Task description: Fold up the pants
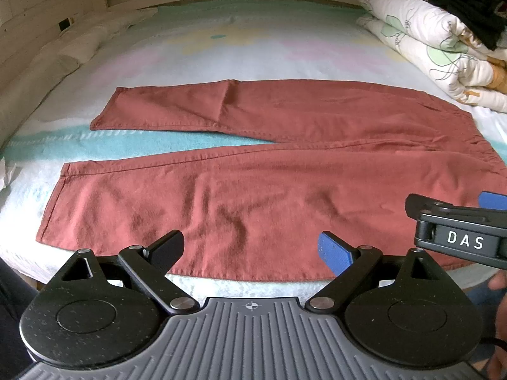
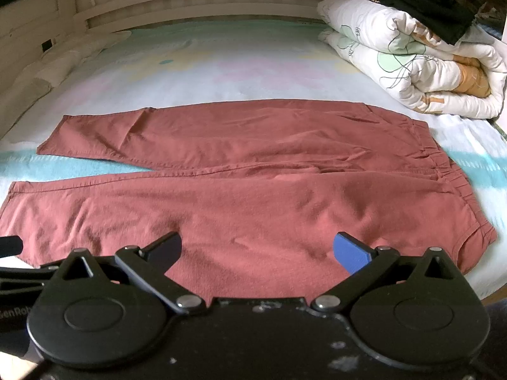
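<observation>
**Pants laid flat, both tongs spread and empty**

Pastel bedding covers the bed where the work happens. Nearest each camera, the left gripper and the right gripper hang just over the near edge of the cloth, fingers spread wide, grasping nothing. Beneath and beyond them the rust-red pants lie flat across the sheet, legs running left and parted in a narrow V, elastic waistband to the right. Farther back on the right a rolled floral quilt carries a dark garment; a pale headboard closes the view.

Likely trouble: pinching only the top layer of the near leg would let the lower layer drag and bunch, and uneven lifting between the two sides would skew the fold. The sheet could also be caught along with the hem.

Readable writing: "DAS" on the right tool's body in the left view; a partial "GenRob" at the right view's left edge.
</observation>
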A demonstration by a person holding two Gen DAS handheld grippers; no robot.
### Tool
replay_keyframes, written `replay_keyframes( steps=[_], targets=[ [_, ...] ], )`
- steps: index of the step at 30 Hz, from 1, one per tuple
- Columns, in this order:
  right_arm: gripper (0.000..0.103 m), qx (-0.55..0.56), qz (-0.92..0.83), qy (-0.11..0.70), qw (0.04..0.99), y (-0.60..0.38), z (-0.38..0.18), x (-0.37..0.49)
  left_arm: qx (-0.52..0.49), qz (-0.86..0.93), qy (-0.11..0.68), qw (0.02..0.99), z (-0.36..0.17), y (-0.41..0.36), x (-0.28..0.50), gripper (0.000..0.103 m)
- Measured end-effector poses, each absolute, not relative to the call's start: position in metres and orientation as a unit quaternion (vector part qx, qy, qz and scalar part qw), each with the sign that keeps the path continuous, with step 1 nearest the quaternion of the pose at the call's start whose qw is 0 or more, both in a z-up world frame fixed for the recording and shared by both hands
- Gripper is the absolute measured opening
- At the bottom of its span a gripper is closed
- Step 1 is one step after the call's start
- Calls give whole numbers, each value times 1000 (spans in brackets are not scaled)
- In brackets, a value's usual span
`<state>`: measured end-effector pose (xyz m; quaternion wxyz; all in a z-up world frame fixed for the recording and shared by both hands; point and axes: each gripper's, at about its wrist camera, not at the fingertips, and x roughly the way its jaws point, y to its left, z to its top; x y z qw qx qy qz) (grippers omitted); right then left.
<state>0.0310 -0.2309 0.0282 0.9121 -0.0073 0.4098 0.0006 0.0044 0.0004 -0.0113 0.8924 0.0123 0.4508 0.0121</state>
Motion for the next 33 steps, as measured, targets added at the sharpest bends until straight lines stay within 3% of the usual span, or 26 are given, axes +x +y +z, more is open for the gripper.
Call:
replay_keyframes(
  steps=[20, 33],
  targets=[
    [101, -42, 16, 384, 922, -220, 27, 25, 23, 7, 469, 883, -13, 16, 18, 88],
    [102, -99, 81, 372, 920, -220, 53, 77, 72, -1, 435, 897, 15, 32, 84, 89]
  ],
)
